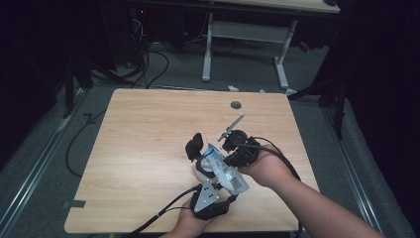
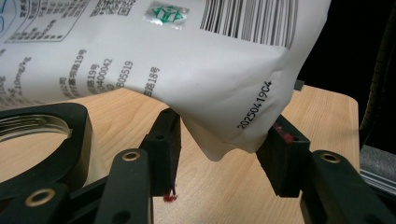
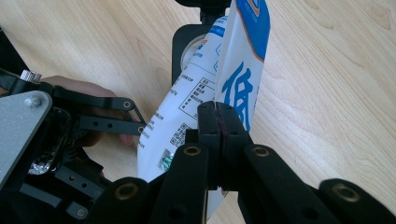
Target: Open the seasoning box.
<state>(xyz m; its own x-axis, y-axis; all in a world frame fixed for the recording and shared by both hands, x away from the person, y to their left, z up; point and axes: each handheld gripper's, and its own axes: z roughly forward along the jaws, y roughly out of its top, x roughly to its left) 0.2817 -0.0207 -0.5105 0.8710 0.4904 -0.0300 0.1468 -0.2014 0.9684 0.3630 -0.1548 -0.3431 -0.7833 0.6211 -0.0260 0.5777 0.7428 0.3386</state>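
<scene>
Your right gripper (image 3: 219, 126) has its jaws pressed together, pinching a thin edge of the white bag (image 3: 205, 93). Your left gripper (image 2: 219, 154) has its jaws spread wide, one on each side of the bag's bottom corner. That corner hangs down between them, and they do not squeeze it yet.

In the high view the bag (image 1: 224, 168) is up in the air between your two hands. It hangs over the table (image 1: 148, 148), close to the near edge and a bit toward the right side. A black ring (image 2: 42, 130) sits beside your left jaws. It may be a holder, but I cannot tell what it is for.

I think the job now is to get a second hold on the bag. Here is how to do it well:

- Keep the right gripper tight and still. If it lets go, the bag will drop.
- Bring the left jaws up a little so more of the bag sits between them. A grab on just the tip could slip off.
- Close the left jaws slowly and straight, so the corner does not fold or slide out.
- Do not pull the two hands apart hard. The bag is soft and might tear or pop out.
- Watch that the cables do not catch on the bag.
</scene>
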